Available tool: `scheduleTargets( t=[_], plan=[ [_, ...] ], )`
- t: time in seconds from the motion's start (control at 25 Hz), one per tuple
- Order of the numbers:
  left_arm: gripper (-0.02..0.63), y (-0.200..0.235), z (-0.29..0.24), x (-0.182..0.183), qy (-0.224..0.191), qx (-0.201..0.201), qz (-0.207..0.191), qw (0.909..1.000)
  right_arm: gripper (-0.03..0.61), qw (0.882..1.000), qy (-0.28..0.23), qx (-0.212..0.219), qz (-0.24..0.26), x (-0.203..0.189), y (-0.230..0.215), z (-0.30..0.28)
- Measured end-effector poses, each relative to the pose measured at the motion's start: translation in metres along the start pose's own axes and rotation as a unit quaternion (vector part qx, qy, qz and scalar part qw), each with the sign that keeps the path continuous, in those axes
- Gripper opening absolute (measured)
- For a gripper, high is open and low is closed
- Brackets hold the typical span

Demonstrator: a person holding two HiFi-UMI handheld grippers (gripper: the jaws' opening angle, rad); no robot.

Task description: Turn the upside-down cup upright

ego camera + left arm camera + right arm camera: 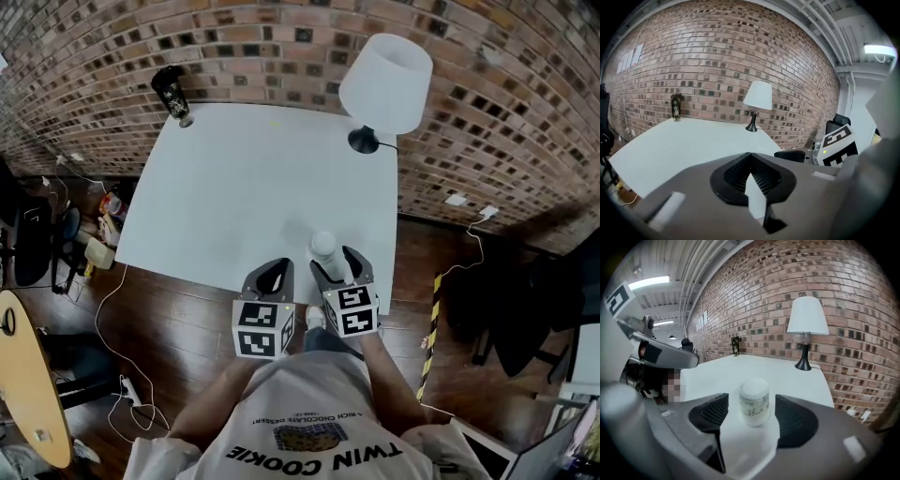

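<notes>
Brick wall (281, 47) curves round a white table (244, 187), and a lamp (386, 82) with a white shade and black foot stands at the table's far right corner. Well apart from the lamp, toward the person on the same right side, the cup (324, 246) stands close to the near edge. Its long axis is vertical, and the closed end faces up with the mouth down on the table. It is a small, pale, cloudy cup with a white top and faint dark print round its wall.

The right gripper (336, 262) has its fingers spread wide to either side of the cup, with a gap at each side. The left gripper (269, 277), on the far side of the right gripper from the lamp, has its fingers pressed together and empty. A dark tumbler (171, 92) stands at the far corner across the table from the lamp.
</notes>
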State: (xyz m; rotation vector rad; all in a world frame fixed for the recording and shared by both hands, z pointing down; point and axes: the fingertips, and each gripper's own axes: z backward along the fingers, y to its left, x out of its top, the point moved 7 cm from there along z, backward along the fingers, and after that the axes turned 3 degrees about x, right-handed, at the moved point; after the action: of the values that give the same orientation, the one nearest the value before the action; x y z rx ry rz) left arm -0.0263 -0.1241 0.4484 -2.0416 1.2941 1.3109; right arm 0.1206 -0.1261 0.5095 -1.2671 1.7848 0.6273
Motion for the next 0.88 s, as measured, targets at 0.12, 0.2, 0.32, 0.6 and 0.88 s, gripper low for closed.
scheduleTargets(
  t=[0.12, 0.2, 0.32, 0.6, 0.88],
  plan=[
    [0.005, 0.003, -0.009, 0.005, 0.001, 0.010, 0.003, 0.9999, 0.305, 1.000, 0.012, 0.016, 0.007, -0.006, -0.005, -0.016],
    [0.005, 0.006, -0.014, 0.006, 0.002, 0.015, 0.005, 0.9999, 0.305, 0.999, 0.022, 0.023, 0.016, -0.011, -0.008, -0.025],
    [0.005, 0.009, -0.019, 0.007, 0.005, 0.021, 0.009, 0.9997, 0.305, 0.998, 0.035, 0.038, 0.035, -0.013, -0.010, -0.035],
    [0.005, 0.012, -0.022, 0.004, 0.007, 0.028, 0.019, 0.9994, 0.292, 0.992, 0.051, 0.070, 0.093, -0.006, -0.008, -0.041],
    [0.005, 0.013, -0.020, 0.001, 0.005, 0.029, 0.028, 0.9992, 0.265, 0.978, 0.082, 0.101, 0.161, 0.013, -0.004, -0.034]
  ],
)
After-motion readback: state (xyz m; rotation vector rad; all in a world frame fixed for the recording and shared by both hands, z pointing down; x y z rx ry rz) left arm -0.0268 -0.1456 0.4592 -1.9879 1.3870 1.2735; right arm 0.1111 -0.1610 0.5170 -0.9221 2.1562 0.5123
